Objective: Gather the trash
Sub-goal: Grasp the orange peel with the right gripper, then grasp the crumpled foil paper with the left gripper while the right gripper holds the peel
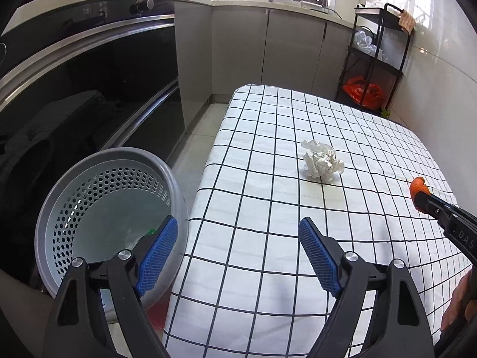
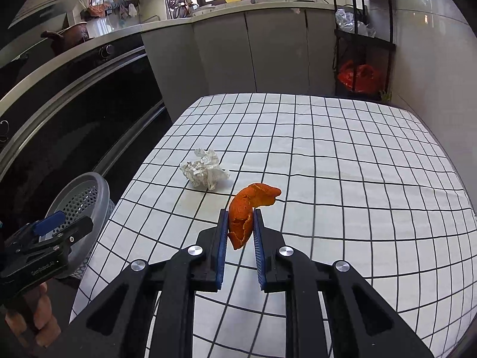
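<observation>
While the curled orange fruit peel is carried clear of the cloth, the parts are read as follows.

Right tongs (image 2: pixel 241 229): closed on the curled orange fruit peel (image 2: pixel 249 211); the blue pads pinch its lower half, so the upper curl juts free above the tips and nothing drags on the cloth.

Left tongs (image 1: pixel 238 243): jaws spread wide and empty, one blue pad over the bin's mouth, the other over the cloth; apparently held ready.

Grey perforated plastic waste bin (image 1: pixel 59 208): stands on the floor just beside the table's left edge, mouth tilted toward the cameras, presumably so trash can be dropped in from the table.

Crumpled white paper ball (image 1: pixel 322 162): lies on the white, black-gridded tablecloth over the table (image 1: pixel 268 283), near mid-table, not yet collected.

Likely next: carry the peel to the bin.
</observation>
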Tool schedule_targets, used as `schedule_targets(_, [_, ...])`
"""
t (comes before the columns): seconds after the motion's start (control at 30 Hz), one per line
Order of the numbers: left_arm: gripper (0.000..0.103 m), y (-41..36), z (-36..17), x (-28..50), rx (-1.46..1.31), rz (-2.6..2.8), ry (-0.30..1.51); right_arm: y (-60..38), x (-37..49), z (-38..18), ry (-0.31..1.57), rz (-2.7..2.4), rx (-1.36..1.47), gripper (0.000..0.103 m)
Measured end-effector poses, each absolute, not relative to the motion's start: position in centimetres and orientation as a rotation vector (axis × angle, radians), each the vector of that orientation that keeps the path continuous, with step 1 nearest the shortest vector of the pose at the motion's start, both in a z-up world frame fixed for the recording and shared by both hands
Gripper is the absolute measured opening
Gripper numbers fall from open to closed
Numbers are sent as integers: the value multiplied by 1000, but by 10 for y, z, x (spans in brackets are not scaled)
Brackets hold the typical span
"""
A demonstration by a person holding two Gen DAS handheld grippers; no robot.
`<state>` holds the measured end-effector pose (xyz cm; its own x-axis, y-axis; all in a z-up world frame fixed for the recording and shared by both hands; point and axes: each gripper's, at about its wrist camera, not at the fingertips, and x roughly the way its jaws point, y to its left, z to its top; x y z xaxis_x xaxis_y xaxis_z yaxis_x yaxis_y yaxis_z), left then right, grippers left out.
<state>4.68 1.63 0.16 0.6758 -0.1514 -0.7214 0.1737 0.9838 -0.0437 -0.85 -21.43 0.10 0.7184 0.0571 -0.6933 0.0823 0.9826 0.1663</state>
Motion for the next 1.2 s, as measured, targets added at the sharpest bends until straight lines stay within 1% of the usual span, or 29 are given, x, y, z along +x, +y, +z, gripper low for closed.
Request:
schedule_targets(0.27, [90,-24,5,55,85,-204,794,-253,-17,2,744,-13,305,16])
schedule_targets(0.33, [94,-38,4,61,97,-205,785,-261,-15,0,744,-15,332,16])
schedule_targets(0.4, [95,-50,1,67,104,-208,782,-269,-13,-4,749,-18,360,16])
schedule_targets(0.77, [96,-121,-27,114,160,-233,806,-297,-2,-6,751,-1,481,16])
schedule_targets(1.2, [96,-141,-60,163,144,-183,894,-306,3,1,739,55,517,16])
